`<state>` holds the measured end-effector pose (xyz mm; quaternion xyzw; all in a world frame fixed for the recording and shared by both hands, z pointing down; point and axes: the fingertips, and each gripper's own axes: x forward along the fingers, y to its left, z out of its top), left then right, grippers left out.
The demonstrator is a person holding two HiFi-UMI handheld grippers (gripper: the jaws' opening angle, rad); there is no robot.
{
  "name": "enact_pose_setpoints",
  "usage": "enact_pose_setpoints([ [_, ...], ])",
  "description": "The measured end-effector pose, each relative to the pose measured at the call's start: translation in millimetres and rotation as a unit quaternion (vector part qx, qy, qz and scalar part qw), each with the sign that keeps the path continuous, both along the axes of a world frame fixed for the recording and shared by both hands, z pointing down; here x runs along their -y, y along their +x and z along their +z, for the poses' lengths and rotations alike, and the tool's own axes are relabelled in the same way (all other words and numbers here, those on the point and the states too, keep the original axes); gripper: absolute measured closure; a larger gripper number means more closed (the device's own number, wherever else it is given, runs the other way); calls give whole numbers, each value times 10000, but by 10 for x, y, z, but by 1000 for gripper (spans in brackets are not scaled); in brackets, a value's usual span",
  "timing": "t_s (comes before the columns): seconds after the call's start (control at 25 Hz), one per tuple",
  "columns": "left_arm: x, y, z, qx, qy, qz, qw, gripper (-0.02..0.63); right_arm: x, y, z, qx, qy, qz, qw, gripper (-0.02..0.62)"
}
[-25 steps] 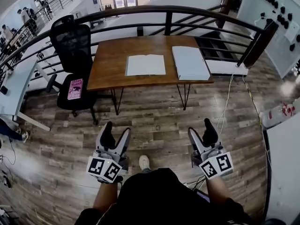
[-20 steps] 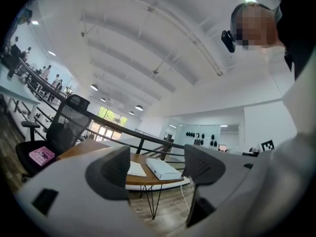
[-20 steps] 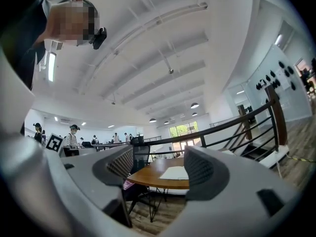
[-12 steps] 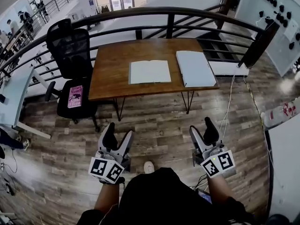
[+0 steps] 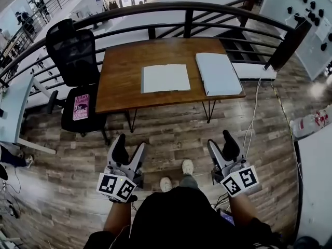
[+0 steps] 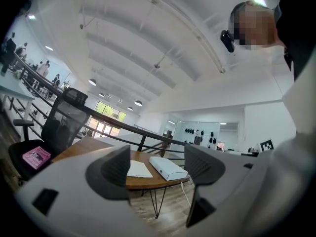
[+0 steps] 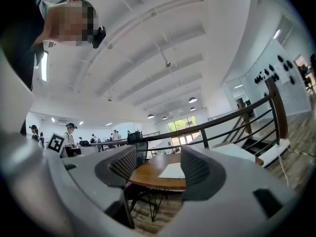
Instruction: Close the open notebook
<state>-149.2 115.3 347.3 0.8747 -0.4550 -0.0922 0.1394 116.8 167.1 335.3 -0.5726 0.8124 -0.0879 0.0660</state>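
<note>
One pink book (image 5: pixel 80 107), 10 o'clock, is being shown with unreadable print. The left gripper (image 5: pixel 129 145) is being held spread, empty; the jaws of the right gripper (image 5: pixel 220 143), apart around nothing, have just been closing. The open notebook (image 5: pixel 165 78) is being left flat on the table (image 5: pixel 122 82) at 12 o'clock. Shoes (image 5: pixel 188 166) are being shown by the head view alone.

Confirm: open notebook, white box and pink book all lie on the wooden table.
Wrong: the pink book lies on the seat of the black chair, per the head view. The open notebook and white box are on the wooden table.
</note>
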Motion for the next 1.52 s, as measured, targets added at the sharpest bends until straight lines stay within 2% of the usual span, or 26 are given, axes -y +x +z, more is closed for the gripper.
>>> enact_pose_setpoints([
  [0.32,392,211,-9,38,3,-160,9999,273,583,266,-45,-23,64,-170,9998,330],
  [0.72,977,569,-56,195,104,-502,9985,273,1404,619,-93,-82,195,-570,9982,334],
  [0.96,1218,755,-26,238,28,-701,9973,273,1770,793,-70,6,258,-805,9964,336],
  [1.32,1413,1142,144,461,-254,-1038,9932,273,2149,1194,66,1,56,-1161,9932,342],
  [1.52,1504,1119,237,445,-412,-1173,9912,273,2361,1181,211,-24,-148,-1288,9916,345],
])
